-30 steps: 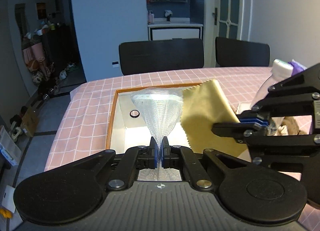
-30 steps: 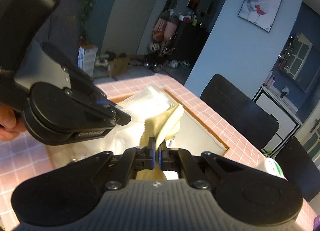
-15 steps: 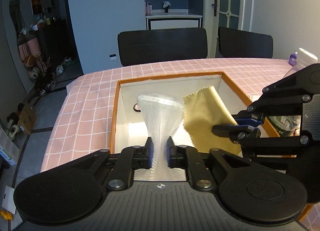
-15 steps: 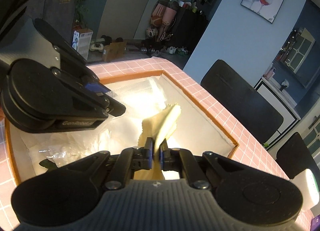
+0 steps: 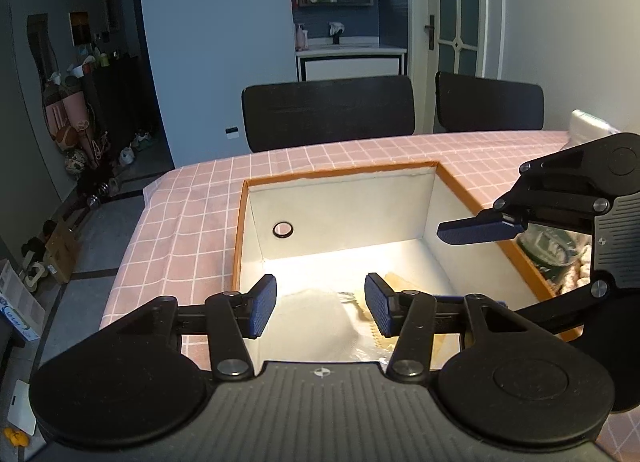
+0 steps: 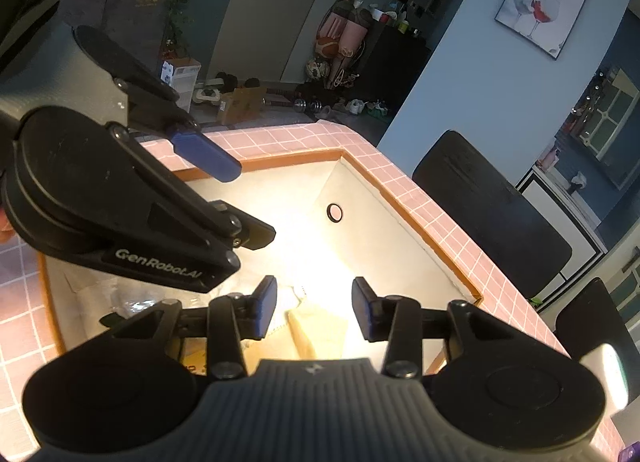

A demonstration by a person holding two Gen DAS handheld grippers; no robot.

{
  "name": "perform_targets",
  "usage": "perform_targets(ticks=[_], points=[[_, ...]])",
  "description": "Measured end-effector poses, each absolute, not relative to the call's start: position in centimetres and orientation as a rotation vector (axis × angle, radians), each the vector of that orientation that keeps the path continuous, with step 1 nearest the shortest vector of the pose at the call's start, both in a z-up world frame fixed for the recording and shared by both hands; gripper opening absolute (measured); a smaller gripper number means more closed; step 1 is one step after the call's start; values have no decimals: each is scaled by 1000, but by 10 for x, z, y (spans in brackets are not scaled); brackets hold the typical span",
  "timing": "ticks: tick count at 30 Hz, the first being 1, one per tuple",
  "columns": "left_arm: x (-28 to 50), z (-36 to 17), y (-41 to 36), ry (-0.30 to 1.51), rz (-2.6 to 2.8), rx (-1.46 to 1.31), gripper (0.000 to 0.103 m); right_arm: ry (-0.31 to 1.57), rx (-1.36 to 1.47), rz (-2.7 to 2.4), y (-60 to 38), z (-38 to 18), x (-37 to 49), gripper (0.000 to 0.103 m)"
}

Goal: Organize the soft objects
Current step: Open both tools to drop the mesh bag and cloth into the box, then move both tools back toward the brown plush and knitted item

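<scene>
Release into box: both cloths dropped, jaws parted

Step in hand looks like the release. Left gripper [image 5: 320, 308] has just been opening: jaws about half apart, nothing pinched between them, white mesh cloth [image 5: 316, 326] lying below on the box floor. Right gripper [image 6: 314, 308] also just been opening, about half apart, holding nothing; yellow cloth [image 6: 320, 328] sits below its fingers.

To do it well: lift both grippers straight up with jaws kept apart so no pad snags a hem; check neither cloth clings before pulling away. Next pick likely wants the clutter at right edge of left view, identity unclear.

Cloths: both lower centre of their frames, inside the orange-rimmed box [image 5: 340, 176] on the pink checked tablecloth [image 5: 192, 202]. Mesh cloth is pale, slumped, crumpled. Yellow cloth has a zigzag edge, folded on itself, touching or overlapping the mesh; which lies on top I cannot tell. Clear plastic wrap [image 6: 132, 304] lies in the box at lower left of right view.
</scene>
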State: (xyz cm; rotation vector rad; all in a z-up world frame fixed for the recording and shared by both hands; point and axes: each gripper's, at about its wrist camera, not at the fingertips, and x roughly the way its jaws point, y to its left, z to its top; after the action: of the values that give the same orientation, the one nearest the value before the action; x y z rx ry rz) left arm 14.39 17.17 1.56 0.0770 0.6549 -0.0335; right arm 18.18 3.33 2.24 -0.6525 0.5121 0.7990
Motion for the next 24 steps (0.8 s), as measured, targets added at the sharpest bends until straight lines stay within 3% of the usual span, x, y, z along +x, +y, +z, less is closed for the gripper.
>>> perform_targets(ticks=[8,24], points=[[118,34,161,594,-66,39,62,464,-618,788,4,39,156,63],[57,55,89,434,-197,64,62,512,-438,699,-110,51,103,64]])
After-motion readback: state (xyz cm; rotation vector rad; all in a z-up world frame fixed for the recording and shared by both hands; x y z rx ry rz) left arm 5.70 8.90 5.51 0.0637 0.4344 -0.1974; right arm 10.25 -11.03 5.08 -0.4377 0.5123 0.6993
